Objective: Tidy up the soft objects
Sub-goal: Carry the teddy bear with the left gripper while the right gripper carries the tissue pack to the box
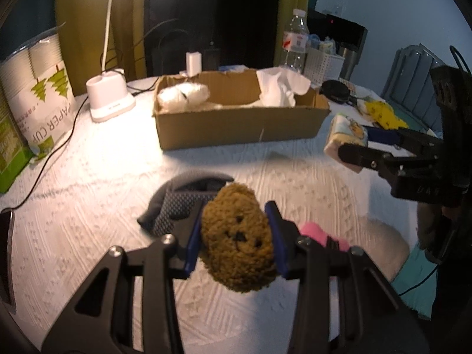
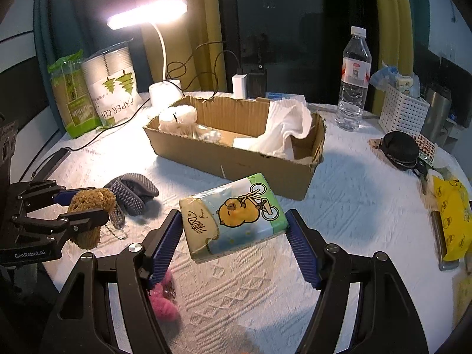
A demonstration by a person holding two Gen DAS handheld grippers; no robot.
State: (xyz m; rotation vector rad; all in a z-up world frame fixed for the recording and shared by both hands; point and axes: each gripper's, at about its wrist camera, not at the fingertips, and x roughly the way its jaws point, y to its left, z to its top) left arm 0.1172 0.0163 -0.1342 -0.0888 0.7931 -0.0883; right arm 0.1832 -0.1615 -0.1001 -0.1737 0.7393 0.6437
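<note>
A: Cardboard box [image 2: 236,153] at the far side of the table [image 2: 354,206], white cloth [image 2: 283,129] and white plush [image 2: 178,116] inside.

B: Right tongs?

A: Right gripper [image 2: 234,236] clamped on the tissue pack [image 2: 233,218], raised off the table, pads at both ends.

B: Left?

A: Left gripper [image 1: 236,242] clenched on the brown plush [image 1: 239,236], squeezed between its blue pads [image 1: 193,242], near the grey sock [image 1: 177,206].

A lived-in home room — yellow curtains [image 2: 153,14], a lit desk lamp [image 2: 147,14], paper cups [image 2: 112,85] on the cloth-covered table [image 2: 354,206].
</note>
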